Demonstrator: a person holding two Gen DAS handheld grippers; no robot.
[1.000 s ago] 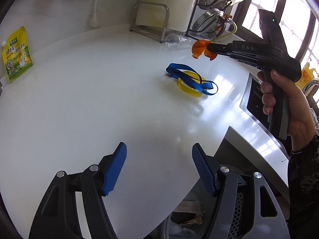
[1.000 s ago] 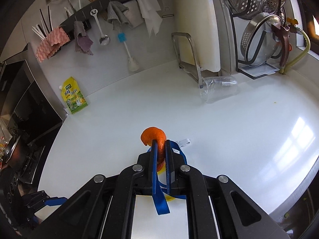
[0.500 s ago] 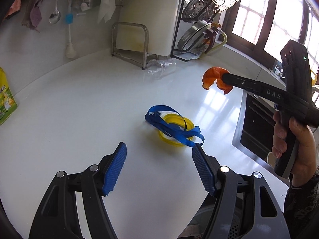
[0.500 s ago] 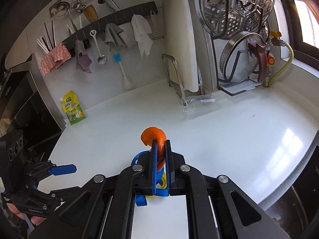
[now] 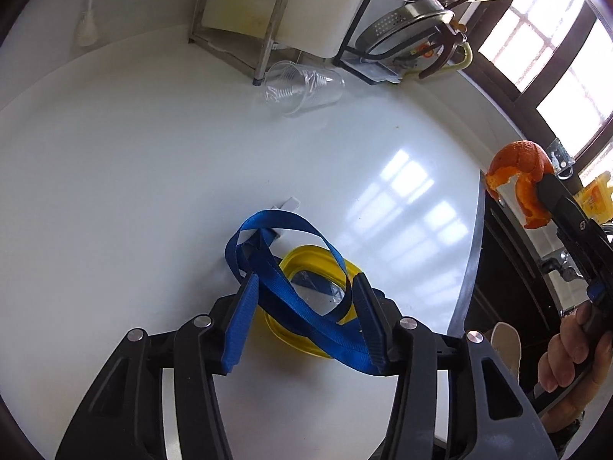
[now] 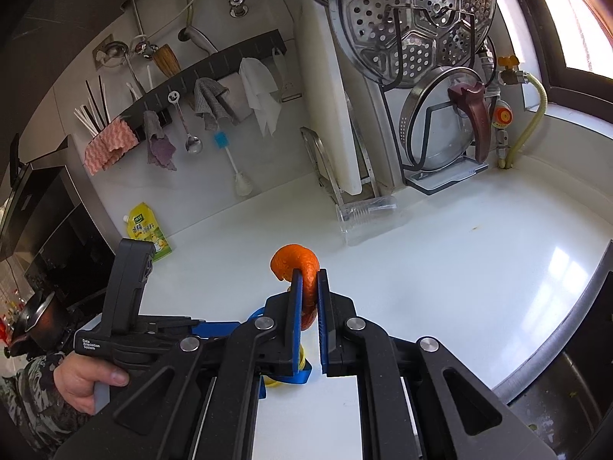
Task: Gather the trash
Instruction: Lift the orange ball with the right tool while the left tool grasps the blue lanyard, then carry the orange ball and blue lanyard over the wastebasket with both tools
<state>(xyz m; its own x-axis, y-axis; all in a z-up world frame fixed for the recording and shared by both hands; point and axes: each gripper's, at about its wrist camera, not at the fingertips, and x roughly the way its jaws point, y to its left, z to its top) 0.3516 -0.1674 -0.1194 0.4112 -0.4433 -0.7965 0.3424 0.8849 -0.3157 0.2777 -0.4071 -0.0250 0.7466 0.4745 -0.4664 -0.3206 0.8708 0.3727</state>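
The blue strap (image 5: pixel 295 287), looped over a yellow lid (image 5: pixel 325 268) on the white counter (image 5: pixel 115 191), is framed dead centre between the closing jaws of the left gripper (image 5: pixel 302 314), pads not yet pressing. The right gripper (image 6: pixel 306 299) is clamped on orange peel (image 6: pixel 293 260) and held above and to the right, so the left is nearer.

I am standing in a home kitchen. A white glossy countertop (image 6: pixel 479 268) runs to a tiled wall where a dark utensil rail (image 6: pixel 214 73) holds cloths, a metal ladle (image 6: pixel 187 130) and a blue-headed bottle brush (image 6: pixel 231 161). A perforated steel steamer tray (image 6: pixel 413 19) sits racked beside a white cutting board (image 6: pixel 333 107).
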